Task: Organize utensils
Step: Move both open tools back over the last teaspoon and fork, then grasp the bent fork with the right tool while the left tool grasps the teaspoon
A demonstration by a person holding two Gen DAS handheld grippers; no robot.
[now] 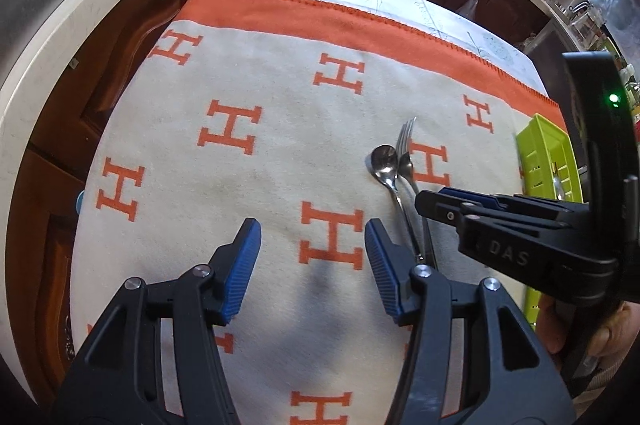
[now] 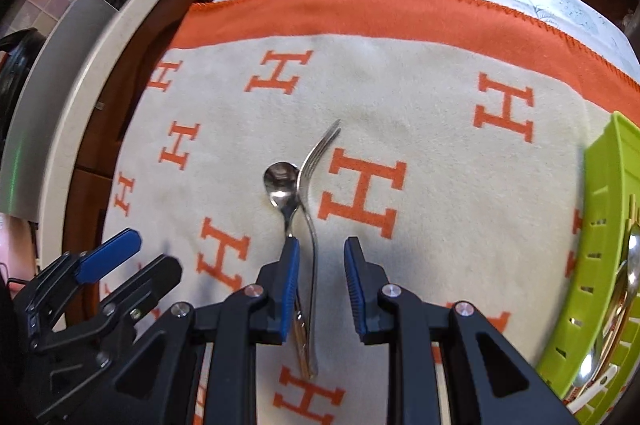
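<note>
While lying side by side on the cream blanket with orange H letters [image 2: 420, 97], touching along the necks: slim stainless-steel fork [image 2: 311, 225] on the right, small polished steel spoon [image 2: 282, 187] on the left. Long axes running near to far, heads at the far end, handles toward the near edge. Right gripper [image 2: 322, 281] spread wide and straddling the fork handle, left pad [image 2: 290, 281] sitting over the spoon's handle, so probably a fork-only pinch needing a slight shift right. Clearly the nearer tool. Left gripper [image 1: 312, 265] also spread, empty, over bare blanket just left of the pair. Lime-green slotted plastic tray [image 2: 592, 265] at far right, already holding some cutlery, likely destination.
</note>
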